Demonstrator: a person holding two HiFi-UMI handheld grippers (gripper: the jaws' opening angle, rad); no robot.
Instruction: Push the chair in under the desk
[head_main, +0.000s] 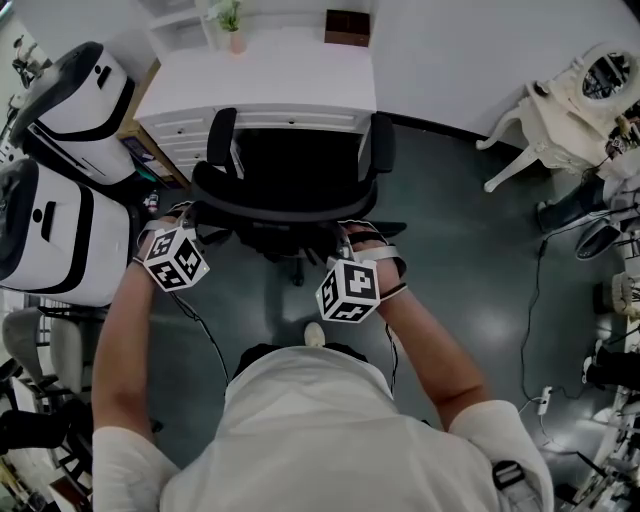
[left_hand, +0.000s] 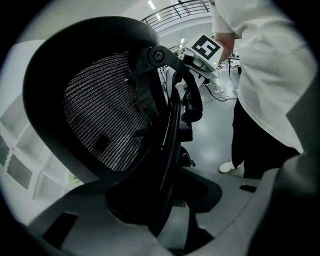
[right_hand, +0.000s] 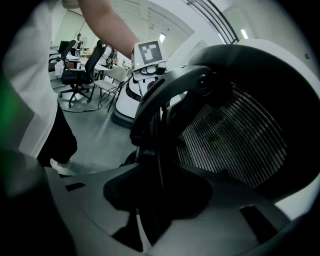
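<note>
Head view shows the black mesh office chair (head_main: 290, 160) facing the white desk (head_main: 260, 75), its seat front just at the desk's edge, while the left tool (head_main: 188, 218) and right tool (head_main: 358, 232) straddle the backrest rim, jaws apart and unclamped, apparently to shove it in squarely.

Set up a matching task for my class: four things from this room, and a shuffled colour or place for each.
Things:
1 chair
2 desk
3 plant
4 box

Descriptions:
A white all over
B brown, on the desk's far edge
C black, in front of the desk
D green, on the desk

Pairs: 1-C, 2-A, 3-D, 4-B
</note>
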